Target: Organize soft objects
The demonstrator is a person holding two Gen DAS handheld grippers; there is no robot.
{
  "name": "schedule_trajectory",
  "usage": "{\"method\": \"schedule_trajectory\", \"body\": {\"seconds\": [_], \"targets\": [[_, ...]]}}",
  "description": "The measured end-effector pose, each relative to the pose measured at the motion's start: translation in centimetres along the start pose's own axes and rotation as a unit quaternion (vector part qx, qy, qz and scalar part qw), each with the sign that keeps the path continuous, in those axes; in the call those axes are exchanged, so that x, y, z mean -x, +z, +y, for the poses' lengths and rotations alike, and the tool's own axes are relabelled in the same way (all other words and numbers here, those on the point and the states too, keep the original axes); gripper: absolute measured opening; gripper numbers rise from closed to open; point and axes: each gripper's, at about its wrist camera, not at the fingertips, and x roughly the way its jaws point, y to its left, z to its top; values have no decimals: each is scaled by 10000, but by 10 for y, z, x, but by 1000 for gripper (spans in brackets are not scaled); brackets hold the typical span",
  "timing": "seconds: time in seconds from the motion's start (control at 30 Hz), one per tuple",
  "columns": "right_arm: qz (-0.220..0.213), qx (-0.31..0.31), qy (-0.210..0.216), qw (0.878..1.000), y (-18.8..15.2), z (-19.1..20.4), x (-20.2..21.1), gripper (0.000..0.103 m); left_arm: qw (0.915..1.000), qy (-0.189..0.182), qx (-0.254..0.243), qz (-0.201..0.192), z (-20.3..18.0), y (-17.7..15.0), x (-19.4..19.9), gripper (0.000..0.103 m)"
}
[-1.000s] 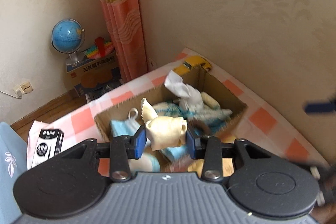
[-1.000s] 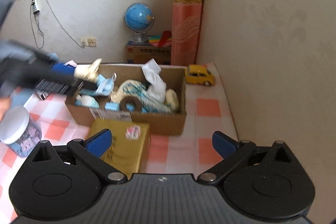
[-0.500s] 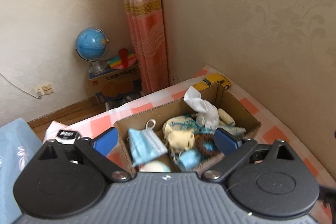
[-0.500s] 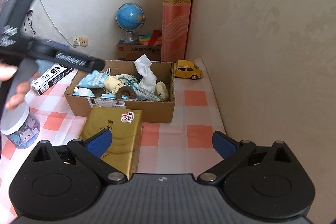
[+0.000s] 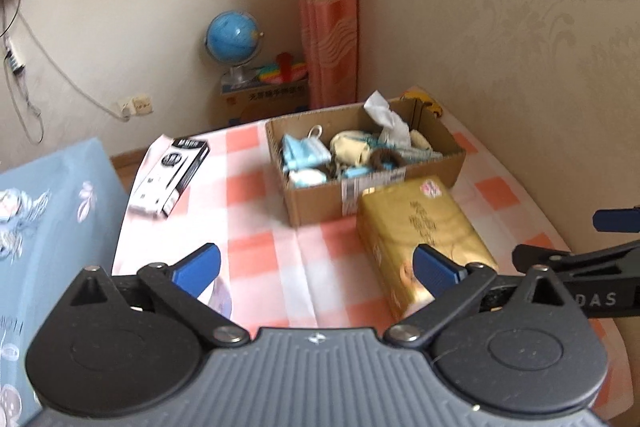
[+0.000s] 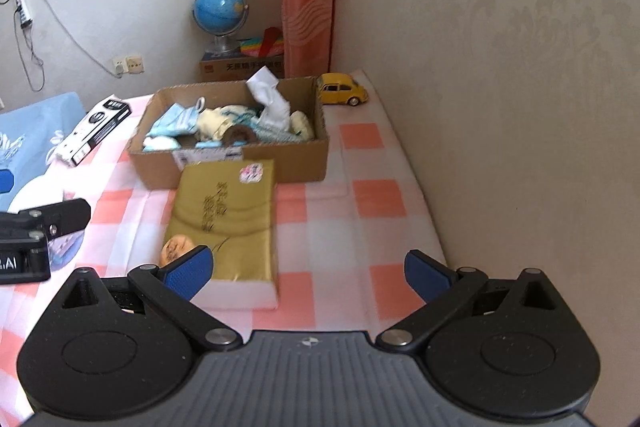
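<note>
Since the left gripper (image 5: 316,269) held a cream cloth bundle (image 5: 350,151) over the box (image 5: 320,205) a second ago, the change is plain: its jaws have just been opening, they now stand wide with nothing between them, and the bundle lies inside the box among the other soft items. That gripper has also drawn well back from the box toward the near edge of the table (image 5: 256,191). By my judgement this drop is complete and the left hand is free for the next soft item, if any remains outside the box. The right gripper (image 6: 308,275) is likewise wide and empty, hovering over the near end of the gold pack (image 6: 228,219), which lies touching the box's front wall. The left view alone shows the blue masks (image 5: 306,153) and the brown ring (image 5: 386,159) from above and nearer, and the right gripper's fingers (image 5: 616,221) entering at its right edge. The right view alone shows the whole yellow toy car (image 6: 342,89) just behind the box's far right corner; the left view catches only a sliver of it. Both views show the black-and-white carton (image 6: 94,129) well to the left of the box. Whether any soft item still lies loose on the table, neither view settles.
</note>
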Motion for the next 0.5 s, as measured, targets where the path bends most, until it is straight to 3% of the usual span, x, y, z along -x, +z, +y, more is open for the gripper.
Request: {"method": "schedule_trajectory", "body": {"seconds": [0.5], "targets": [[-113,71,41,9999,-6,8,24,103,9997,141,163,135,-5,-15,22,102]]}}
